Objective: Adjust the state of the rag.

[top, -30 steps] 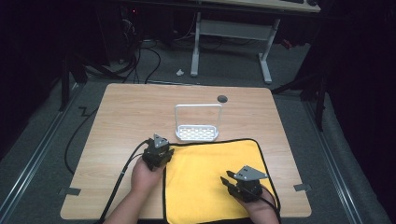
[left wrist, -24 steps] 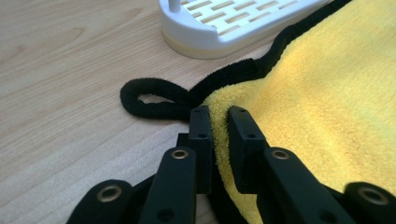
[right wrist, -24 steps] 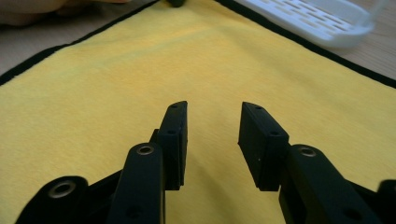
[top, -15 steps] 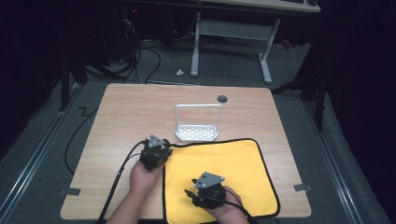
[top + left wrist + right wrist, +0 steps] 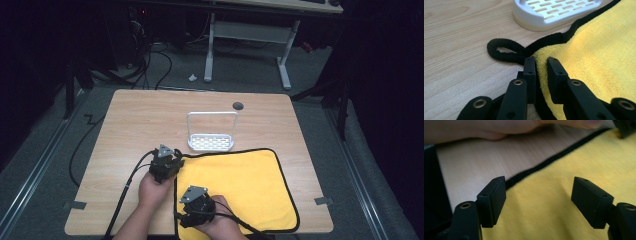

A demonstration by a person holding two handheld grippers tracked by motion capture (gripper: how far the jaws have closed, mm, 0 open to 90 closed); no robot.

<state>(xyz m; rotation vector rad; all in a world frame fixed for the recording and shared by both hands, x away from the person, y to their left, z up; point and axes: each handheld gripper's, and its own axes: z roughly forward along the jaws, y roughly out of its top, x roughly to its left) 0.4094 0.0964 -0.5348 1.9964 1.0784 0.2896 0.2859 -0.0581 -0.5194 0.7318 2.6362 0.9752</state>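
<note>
Left gripper (image 5: 541, 62) pinching yellow towel's (image 5: 240, 185) fuzzy black-trimmed corner | right gripper (image 5: 539, 195) jaws wide, empty, over towel's near-left edge | white slotted plastic rack (image 5: 211, 142) just beyond towel | pale woodgrain table (image 5: 135, 125), dark room

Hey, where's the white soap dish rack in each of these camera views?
High view: white rack at table centre, just behind the yellow cloth.
Left gripper view: top, right of centre, beyond the cloth's corner.
Right gripper view: not in it.
Shared landmark: the cloth's black edging.
</note>
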